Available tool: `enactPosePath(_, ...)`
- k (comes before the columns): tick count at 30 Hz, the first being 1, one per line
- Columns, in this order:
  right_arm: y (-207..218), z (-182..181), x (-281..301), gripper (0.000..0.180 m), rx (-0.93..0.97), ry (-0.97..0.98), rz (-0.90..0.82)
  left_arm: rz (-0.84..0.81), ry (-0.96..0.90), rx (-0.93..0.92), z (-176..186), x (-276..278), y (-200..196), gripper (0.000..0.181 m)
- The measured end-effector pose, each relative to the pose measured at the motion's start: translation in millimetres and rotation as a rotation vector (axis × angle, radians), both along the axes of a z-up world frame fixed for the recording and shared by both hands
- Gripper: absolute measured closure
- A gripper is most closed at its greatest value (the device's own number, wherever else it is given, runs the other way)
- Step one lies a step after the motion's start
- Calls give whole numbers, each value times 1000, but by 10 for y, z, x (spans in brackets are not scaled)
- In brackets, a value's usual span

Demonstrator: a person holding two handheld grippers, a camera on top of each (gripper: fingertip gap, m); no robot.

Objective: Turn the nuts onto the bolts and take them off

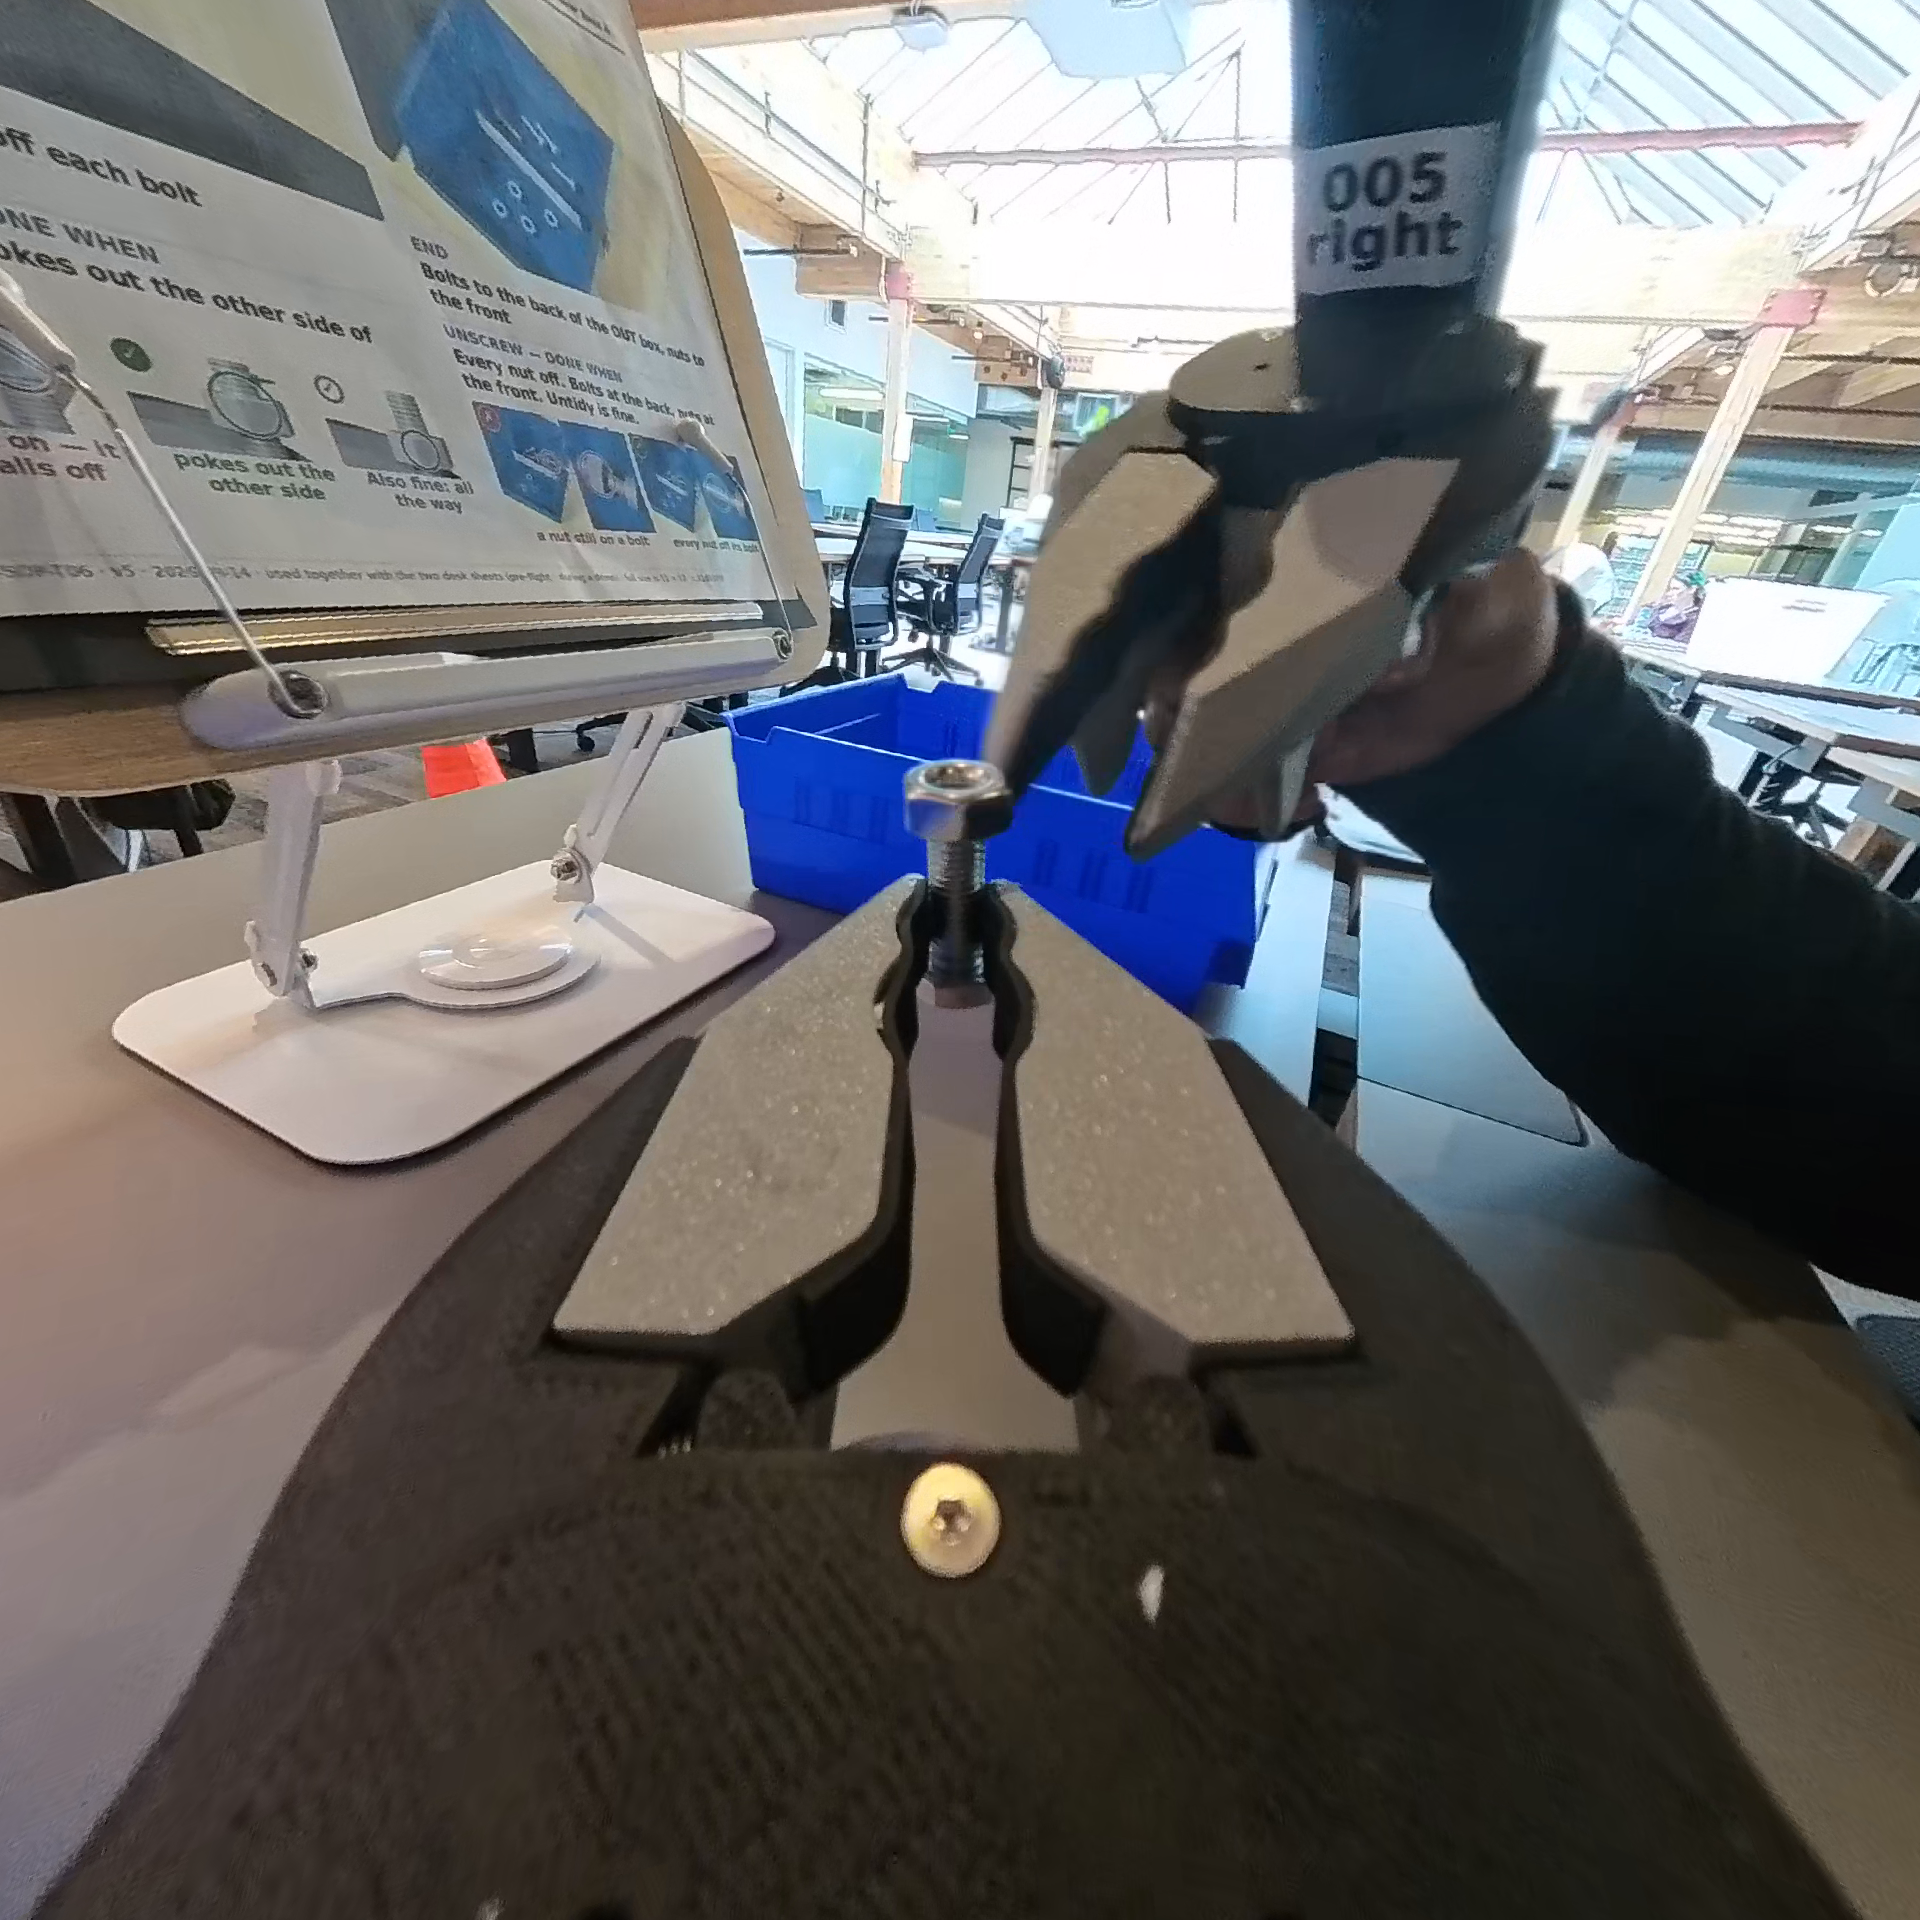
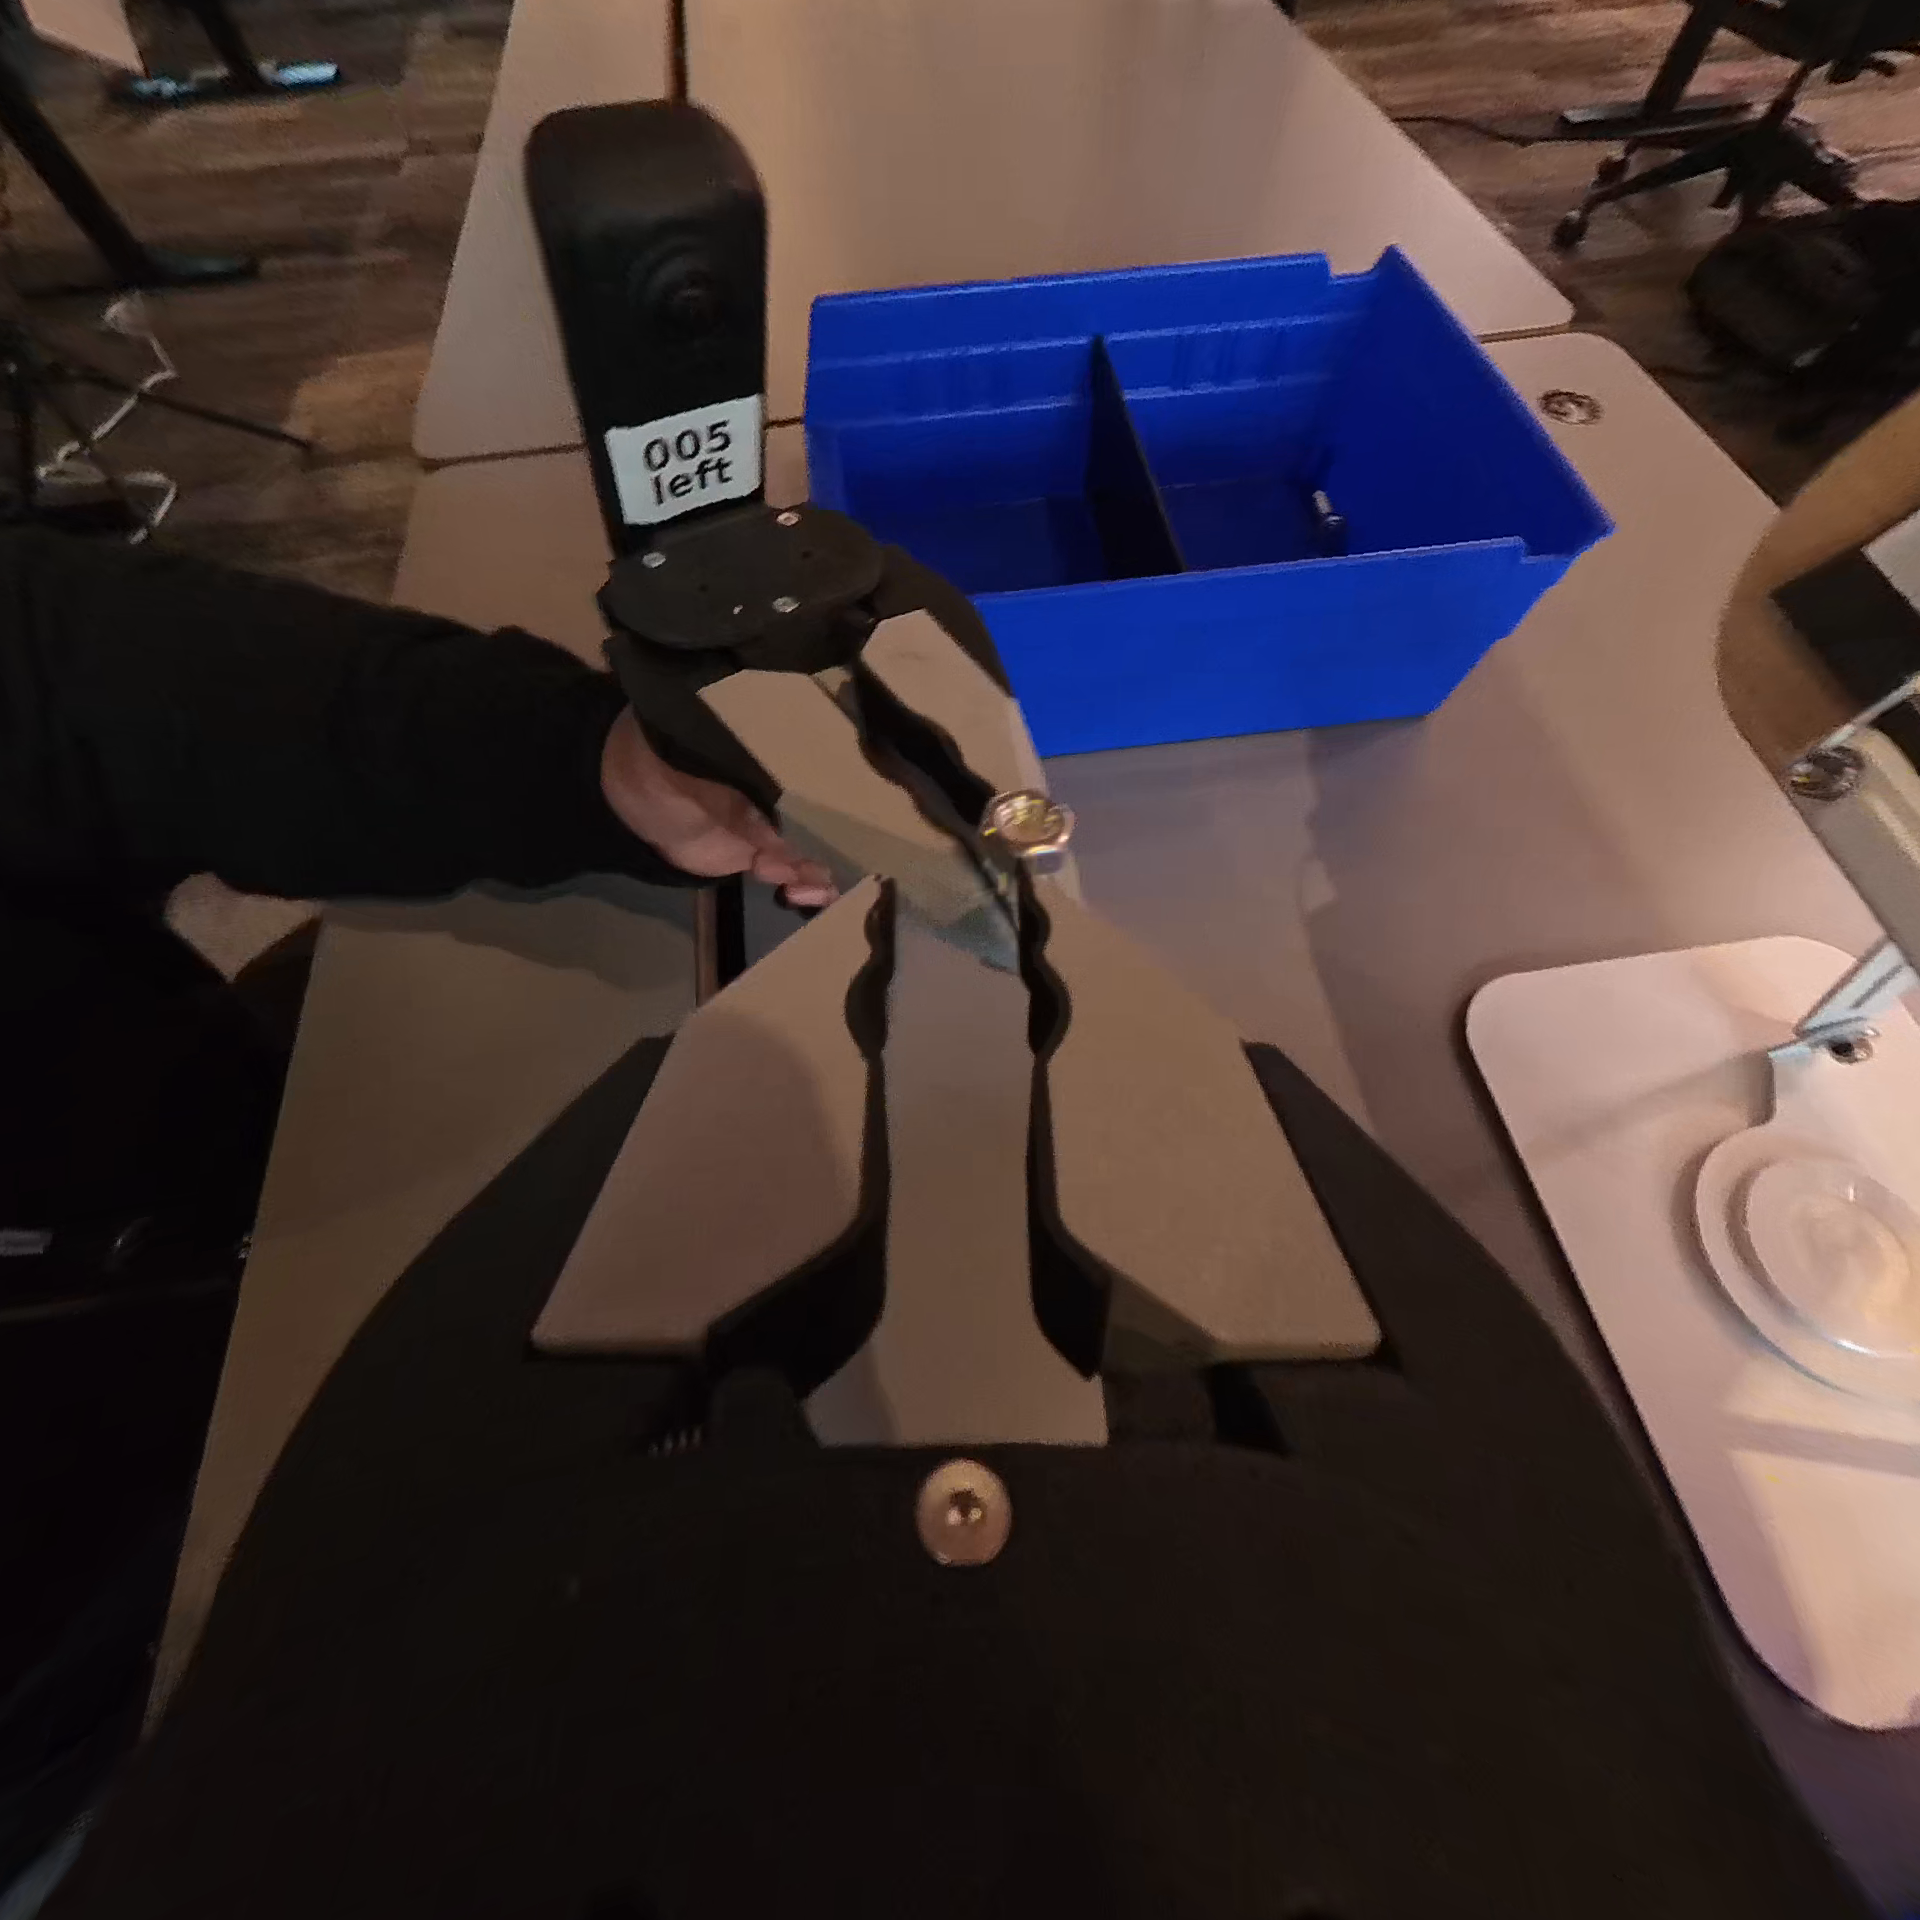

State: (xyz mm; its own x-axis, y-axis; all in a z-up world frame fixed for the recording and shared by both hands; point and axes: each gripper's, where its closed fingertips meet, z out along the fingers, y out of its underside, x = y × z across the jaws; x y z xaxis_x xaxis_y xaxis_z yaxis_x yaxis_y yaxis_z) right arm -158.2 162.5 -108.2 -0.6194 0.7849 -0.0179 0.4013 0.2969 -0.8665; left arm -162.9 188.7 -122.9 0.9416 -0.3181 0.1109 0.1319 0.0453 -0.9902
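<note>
My left gripper (image 1: pixel 956 896) is shut on a threaded steel bolt (image 1: pixel 954 914) and holds it upright above the table. A steel hex nut (image 1: pixel 954 805) sits at the bolt's top end. My right gripper (image 1: pixel 1075 810) comes down from the upper right, open and empty. One of its fingertips (image 1: pixel 1003 771) is at the nut's right edge; the nut is not between the fingers. In the right wrist view, my right gripper (image 2: pixel 954 894) is open, and the left gripper (image 2: pixel 982 883) holds the bolt with the nut (image 2: pixel 1029 821) just beyond my right finger.
A blue bin (image 1: pixel 862 790) with a divider stands behind the bolt on the table (image 2: pixel 1226 883); a small bolt (image 2: pixel 1325 509) lies in one compartment of the bin (image 2: pixel 1247 623). A document stand with a white base (image 1: pixel 416 1039) holds an instruction sheet (image 1: pixel 364 312) on the left. Left and right tips are no more than a few centimetres apart.
</note>
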Motion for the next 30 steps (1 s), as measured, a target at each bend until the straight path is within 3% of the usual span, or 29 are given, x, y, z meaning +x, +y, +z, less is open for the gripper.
enactPosePath(1,-69,3,60,175,-1,-7,49,-2,-4,-2,3,-8,-2,174)
enactPosePath(2,-132,34,101,177,-15,-2,83,-3,-3,-2,5,-8,-4,174)
enactPosePath(12,205,98,-91,159,-23,45,-109,-9,6,-7,-12,24,4,174)
enactPosePath(14,120,69,-62,158,-23,29,-66,-6,10,-8,-13,25,6,174)
enactPosePath(17,-113,52,101,178,-44,-16,70,-3,7,-10,-16,11,8,174)
enactPosePath(21,-50,132,60,165,-53,22,28,-4,7,-10,-15,16,8,174)
enactPosePath(26,230,132,-63,162,-40,40,-114,-5,5,-12,-15,15,9,174)
enactPosePath(30,133,59,-62,158,-46,10,-77,-2,11,-14,-23,20,16,174)
